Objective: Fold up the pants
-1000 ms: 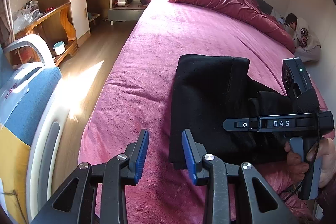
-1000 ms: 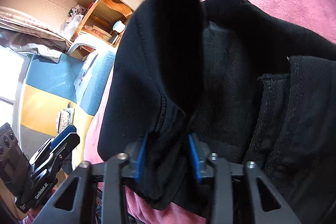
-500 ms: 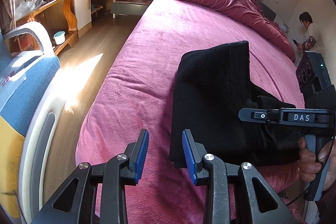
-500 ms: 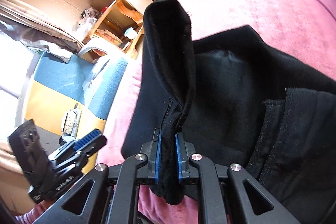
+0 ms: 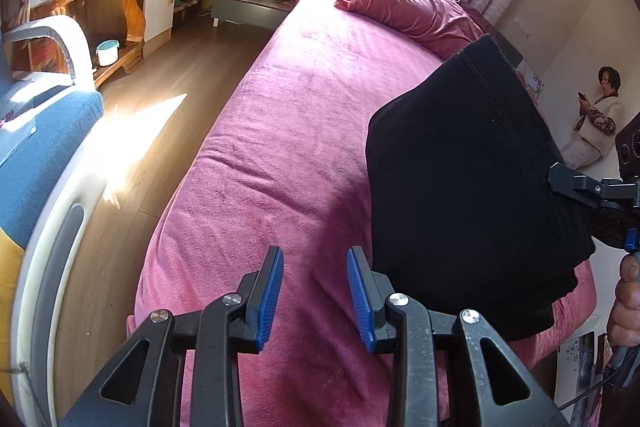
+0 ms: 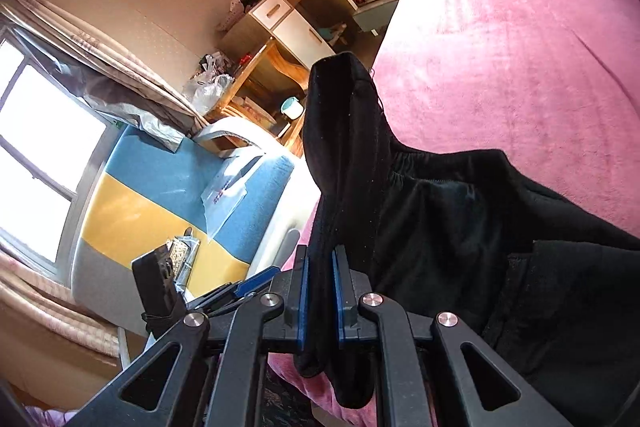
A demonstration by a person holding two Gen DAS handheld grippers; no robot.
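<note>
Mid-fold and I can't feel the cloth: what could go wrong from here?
The right gripper pinches only a narrow bunch of the black pants, so the fabric may slip out as it lifts. The left gripper is open over the pink blanket, holding nothing, so the layers resting on the bed could drag and unfold.
</note>
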